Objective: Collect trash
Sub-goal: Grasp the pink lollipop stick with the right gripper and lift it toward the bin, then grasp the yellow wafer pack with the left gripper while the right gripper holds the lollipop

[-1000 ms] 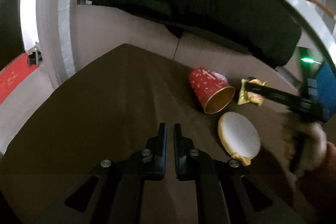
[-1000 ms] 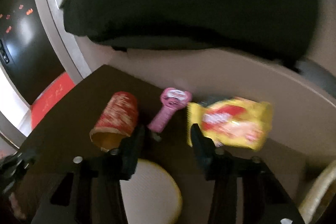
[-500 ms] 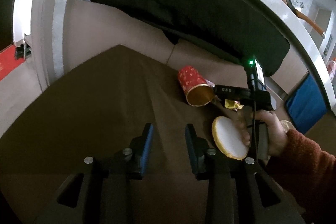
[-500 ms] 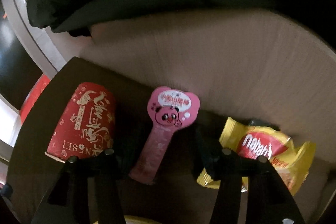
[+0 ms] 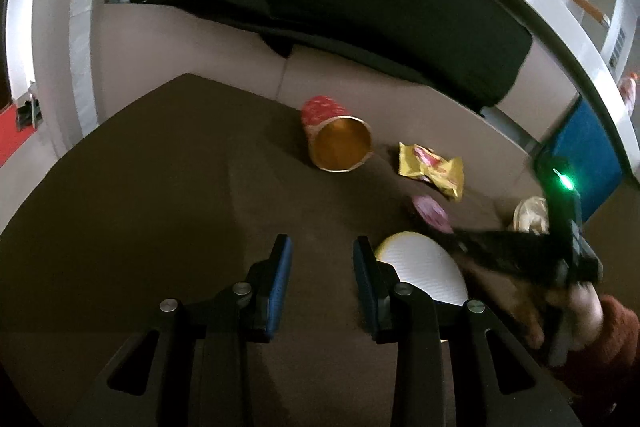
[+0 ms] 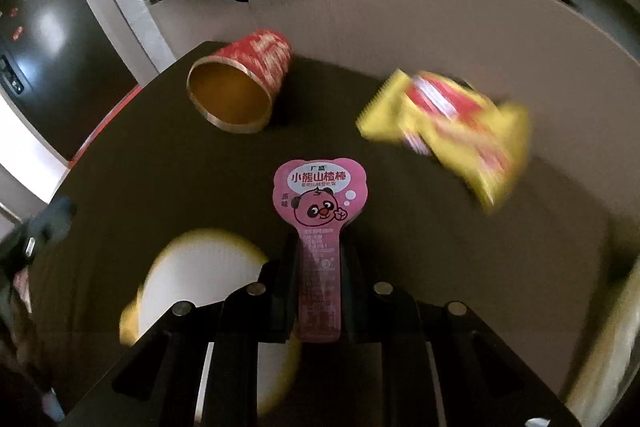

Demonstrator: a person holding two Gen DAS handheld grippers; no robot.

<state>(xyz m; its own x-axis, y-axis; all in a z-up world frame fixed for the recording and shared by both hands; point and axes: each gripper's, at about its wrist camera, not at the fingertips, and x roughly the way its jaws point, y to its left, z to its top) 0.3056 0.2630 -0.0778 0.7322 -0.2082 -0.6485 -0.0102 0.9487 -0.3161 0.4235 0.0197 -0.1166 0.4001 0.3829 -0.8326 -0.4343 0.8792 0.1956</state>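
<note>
While clamped in the just-closed right gripper (image 6: 320, 259), pink wrapper (image 6: 320, 223) off the brown table (image 5: 160, 207). Left gripper (image 5: 322, 255) half open, empty. Still lying there: red cup (image 5: 338, 139), yellow packet (image 5: 434, 167), round lid (image 5: 424, 273).

A dark brown table (image 5: 160, 207) carries the litter. Near its far edge a red paper cup (image 5: 336, 139) lies on its side, mouth toward the cameras, with a crumpled yellow snack wrapper (image 5: 434, 167) apart from it toward the right edge. Nearer lies a round white lid with a yellow rim (image 5: 424, 271).
</note>
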